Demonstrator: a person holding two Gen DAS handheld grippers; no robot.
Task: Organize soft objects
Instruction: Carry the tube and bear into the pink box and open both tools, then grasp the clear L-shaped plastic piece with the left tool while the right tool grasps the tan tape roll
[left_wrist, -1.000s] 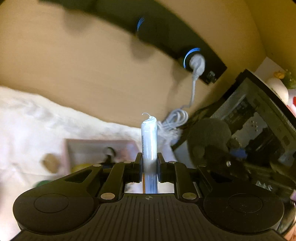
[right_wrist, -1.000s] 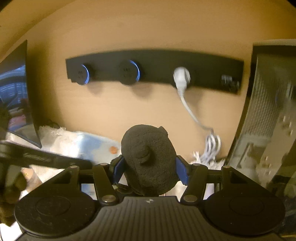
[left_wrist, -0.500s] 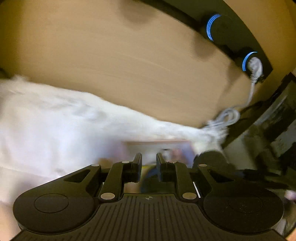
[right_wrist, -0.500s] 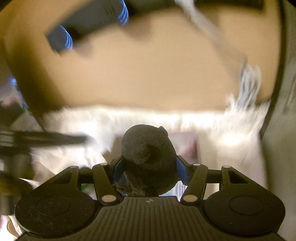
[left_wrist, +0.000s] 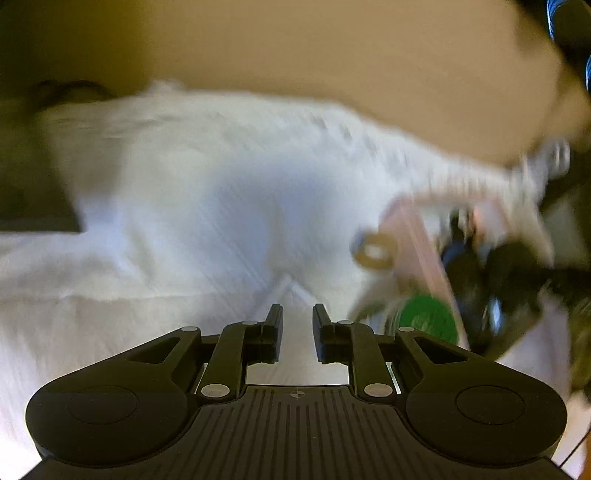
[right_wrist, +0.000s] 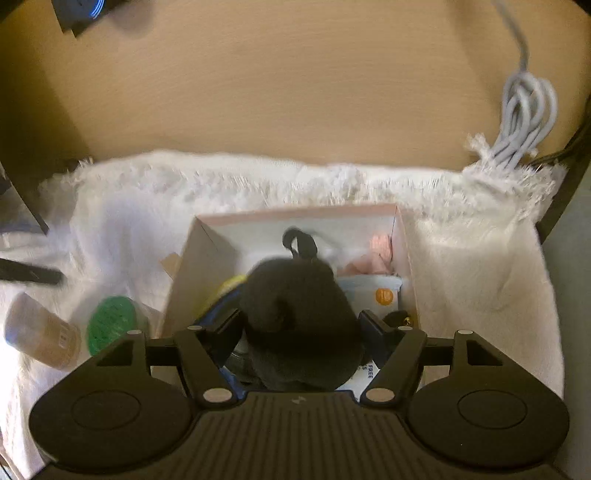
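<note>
White rug (right_wrist: 480, 258); plush (right_wrist: 299, 325) tail-first boxward

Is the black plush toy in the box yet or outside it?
Over the open box, between the walls. Whether the black plush toy rests on the contents cannot be told. The right claw has just been opening, pads apart from it.

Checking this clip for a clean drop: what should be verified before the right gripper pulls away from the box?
1. Black plush toy above the pink box: ok.
2. Right gripper has let go: cannot tell; its jaws have just been opening, with the toy between them.
3. Left gripper empty: ok; its jaws have just been opening, with nothing between them.
4. Green-lidded jar outside the box, on the white towel: ok.
5. Left wrist view sharp: not ok, blurred.
</note>
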